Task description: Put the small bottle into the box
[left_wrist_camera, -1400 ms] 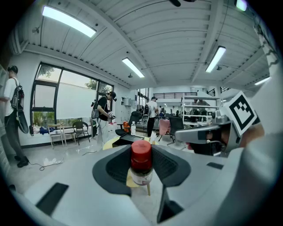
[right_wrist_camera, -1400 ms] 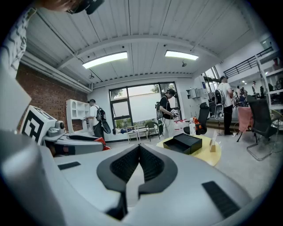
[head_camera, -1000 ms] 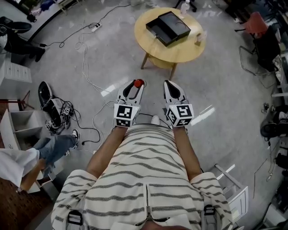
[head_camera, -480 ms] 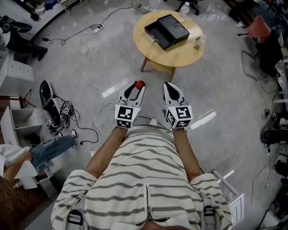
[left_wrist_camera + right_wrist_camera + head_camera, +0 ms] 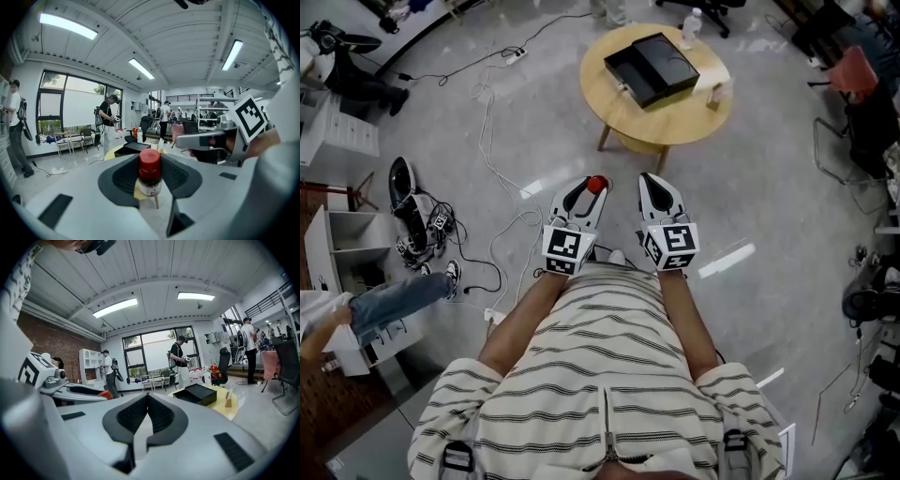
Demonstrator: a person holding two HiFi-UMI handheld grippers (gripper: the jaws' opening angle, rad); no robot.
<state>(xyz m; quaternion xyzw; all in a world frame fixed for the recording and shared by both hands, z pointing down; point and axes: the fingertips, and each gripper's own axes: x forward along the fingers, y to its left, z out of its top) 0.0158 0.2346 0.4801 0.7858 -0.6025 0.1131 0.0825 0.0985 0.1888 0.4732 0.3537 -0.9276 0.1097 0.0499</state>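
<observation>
1. Holding the small bottle (image 5: pixel 150 174) by its body under the red cap, the left gripper (image 5: pixel 585 193) has its fingers (image 5: pixel 119 176) pressed on both sides. It is well apart from the box (image 5: pixel 652 64), on the box's near side.
2. The right gripper (image 5: pixel 147 403) is just beside it, its fingers (image 5: pixel 131 417) closed together on nothing.
3. The bottle may slip or tilt during the carry, because only the pads hold its round body.
4. Cables (image 5: pixel 490 141) lie on the floor, nearer than the box and to its left; a foot could catch there.
5. The box seems open on the round table (image 5: pixel 675 120). A small pale object (image 5: pixel 715 91) just right of the box could be knocked over during placing.
6. The bottle's label is too blurred to read, and the marker cubes show only square patterns, no words.
</observation>
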